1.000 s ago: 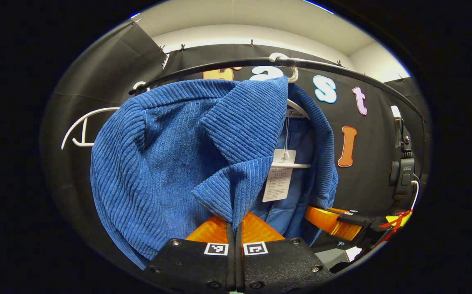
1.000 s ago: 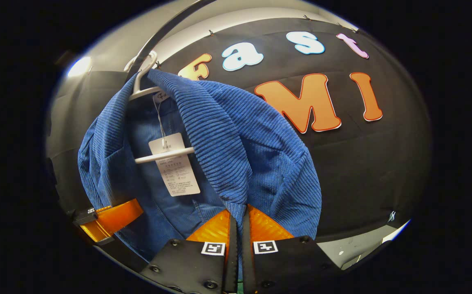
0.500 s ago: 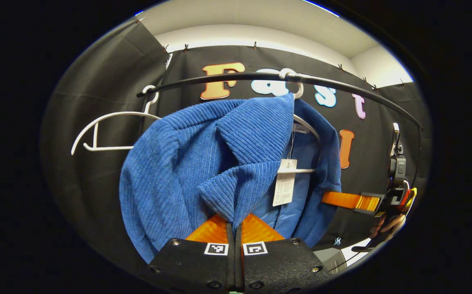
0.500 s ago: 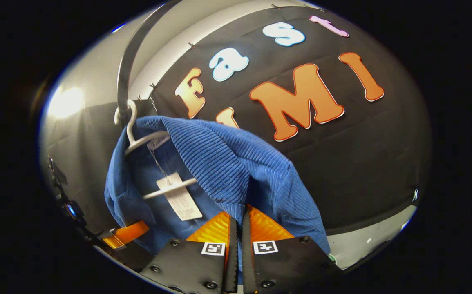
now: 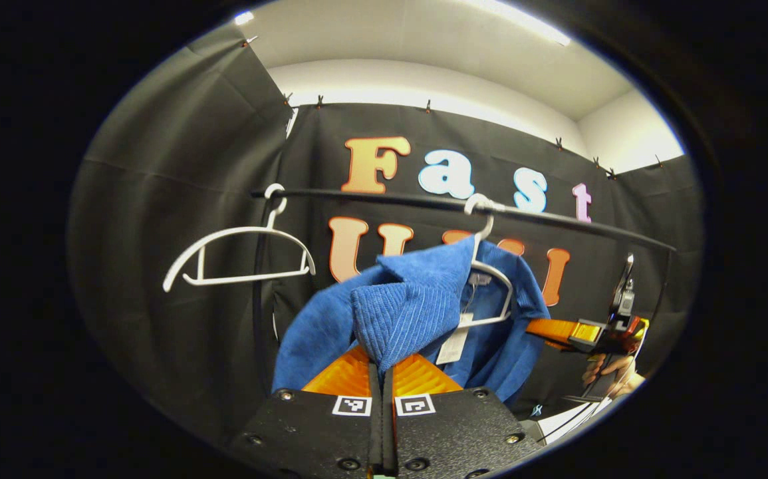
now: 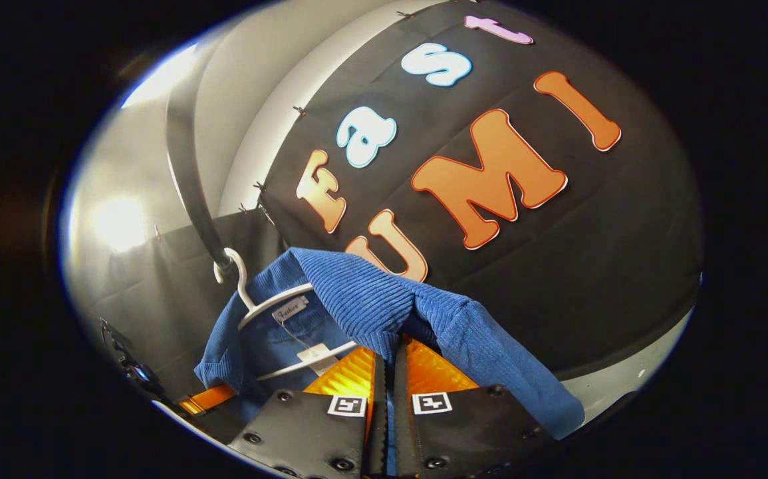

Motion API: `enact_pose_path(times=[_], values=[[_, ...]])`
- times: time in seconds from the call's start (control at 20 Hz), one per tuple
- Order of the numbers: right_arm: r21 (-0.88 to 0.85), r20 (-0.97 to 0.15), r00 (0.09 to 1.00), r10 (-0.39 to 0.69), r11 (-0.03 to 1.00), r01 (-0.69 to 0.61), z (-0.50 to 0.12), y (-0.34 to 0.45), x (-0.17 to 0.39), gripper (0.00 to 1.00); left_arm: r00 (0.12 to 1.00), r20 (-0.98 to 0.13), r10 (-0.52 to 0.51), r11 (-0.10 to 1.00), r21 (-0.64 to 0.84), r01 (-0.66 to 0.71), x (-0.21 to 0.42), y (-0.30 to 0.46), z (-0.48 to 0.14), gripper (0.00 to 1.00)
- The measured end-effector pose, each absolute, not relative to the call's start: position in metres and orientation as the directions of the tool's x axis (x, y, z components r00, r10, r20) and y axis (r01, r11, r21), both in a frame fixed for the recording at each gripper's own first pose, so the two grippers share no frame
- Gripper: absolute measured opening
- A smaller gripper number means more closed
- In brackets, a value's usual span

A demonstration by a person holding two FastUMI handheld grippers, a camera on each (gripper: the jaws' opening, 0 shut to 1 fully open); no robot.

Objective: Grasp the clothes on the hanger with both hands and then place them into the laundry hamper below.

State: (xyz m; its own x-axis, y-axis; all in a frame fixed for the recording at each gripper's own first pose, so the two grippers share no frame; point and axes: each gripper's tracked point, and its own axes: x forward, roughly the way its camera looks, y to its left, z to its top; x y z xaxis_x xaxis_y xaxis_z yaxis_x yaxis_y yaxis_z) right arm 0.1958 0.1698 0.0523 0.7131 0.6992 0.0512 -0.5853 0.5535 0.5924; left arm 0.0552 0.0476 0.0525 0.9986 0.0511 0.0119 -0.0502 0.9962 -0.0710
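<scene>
Left gripper (image 5: 382, 372): fingers pinched tight on a fold of the blue corduroy jacket (image 5: 410, 313).
Right gripper (image 6: 387, 369): clamped on the jacket's other front edge, cloth draping over its right finger.
Jacket: pulled forward, collar near the white hanger (image 5: 490, 266), paper tag (image 5: 451, 342) dangling inside.
Hanger: hooked on the black rail (image 5: 556, 223).
Beside it: an empty white hanger (image 5: 237, 256) on the same rail.
</scene>
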Motion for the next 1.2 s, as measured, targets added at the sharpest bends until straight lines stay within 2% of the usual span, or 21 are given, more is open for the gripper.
enact_pose_path(times=[0.2,0.25,0.3,0.35,0.75,1.2], values=[[0.670,0.107,0.687,0.719,0.459,-0.584,0.073,0.160,0.200,0.12,0.996,0.057,0.062,0.995,-0.078,-0.057,0.045,0.066,0.091,0.00],[0.682,0.124,0.687,0.716,0.441,-0.583,0.077,0.158,0.201,0.05,0.996,0.064,0.060,0.996,-0.064,-0.056,0.044,0.070,0.098,0.00],[0.691,0.128,0.705,0.698,0.447,-0.568,0.079,0.153,0.209,0.12,0.997,0.065,0.050,0.997,-0.056,-0.046,0.043,0.071,0.104,0.00],[0.696,0.133,0.709,0.693,0.444,-0.564,0.079,0.145,0.209,0.07,0.998,0.060,0.035,0.998,-0.062,-0.031,0.041,0.070,0.108,0.00],[0.706,0.174,0.706,0.686,0.412,-0.575,0.099,0.133,0.216,0.07,0.998,0.055,0.025,1.000,-0.005,-0.025,0.041,0.091,0.134,0.00],[0.716,0.125,0.697,0.706,0.422,-0.556,0.100,0.134,0.237,0.07,0.997,0.063,0.036,0.996,0.081,-0.041,0.081,0.119,0.160,0.00]])
